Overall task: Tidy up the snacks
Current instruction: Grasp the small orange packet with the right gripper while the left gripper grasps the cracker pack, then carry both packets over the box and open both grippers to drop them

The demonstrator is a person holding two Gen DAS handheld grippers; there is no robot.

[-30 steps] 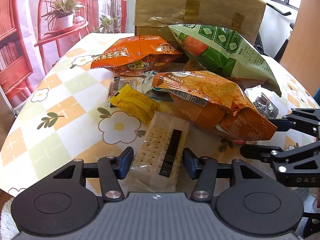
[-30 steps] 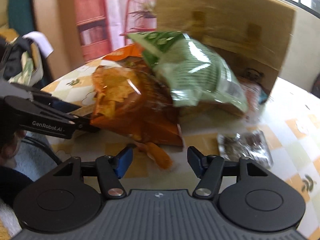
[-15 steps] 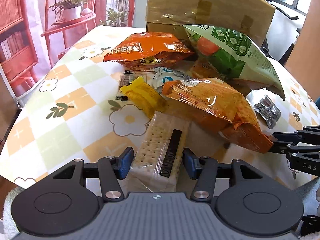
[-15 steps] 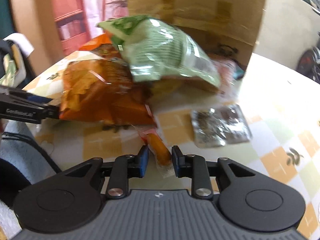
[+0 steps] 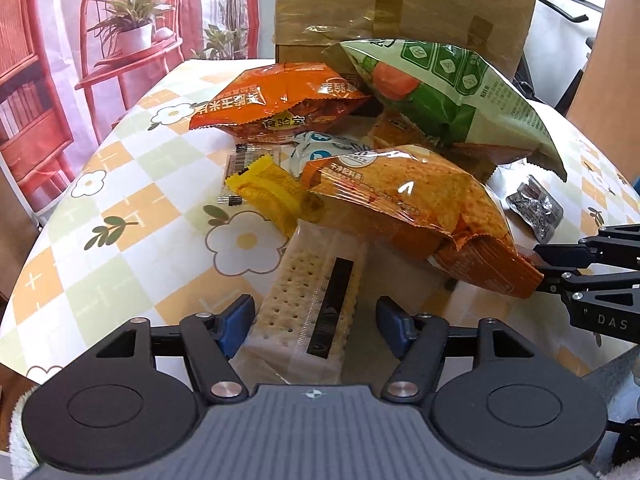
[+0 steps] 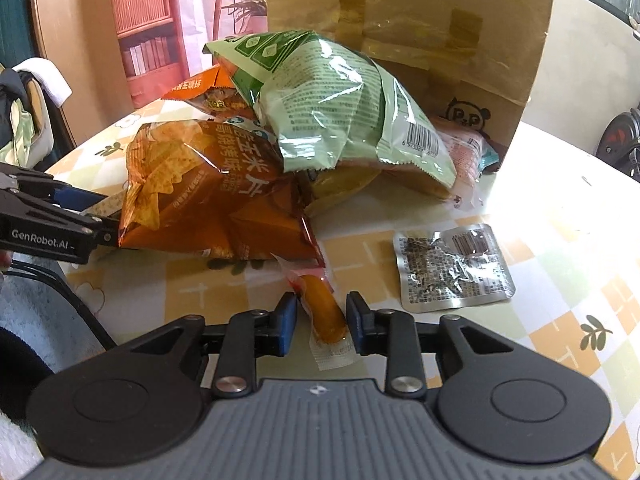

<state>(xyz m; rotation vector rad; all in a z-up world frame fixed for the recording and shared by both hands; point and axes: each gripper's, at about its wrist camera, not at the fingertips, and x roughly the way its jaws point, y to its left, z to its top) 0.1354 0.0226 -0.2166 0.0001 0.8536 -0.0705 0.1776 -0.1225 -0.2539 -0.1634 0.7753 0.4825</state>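
A pile of snacks lies on the flower-pattern table (image 5: 132, 216) in front of a cardboard box (image 5: 400, 12). My left gripper (image 5: 314, 322) is open around a clear pack of crackers (image 5: 316, 292), its pads apart from the pack. My right gripper (image 6: 322, 322) has its jaws close around a small orange sausage stick (image 6: 324, 312); a slim gap shows beside each pad. An orange corn chip bag (image 6: 208, 192) lies just beyond it, under a green bag (image 6: 332, 108). The right gripper also shows in the left wrist view (image 5: 536, 266), at the chip bag's corner (image 5: 420, 208).
A silver foil packet (image 6: 452, 268) lies right of the sausage. A yellow wrapper (image 5: 272, 196) and another orange bag (image 5: 280, 100) lie further back on the left. Red plant shelves (image 5: 132, 60) stand beyond the table. The table's front edge is right under both grippers.
My right gripper closed in around the sausage stick from a wide-open stance, then loosened slightly. The left gripper stayed open around the crackers and shifted only a little.
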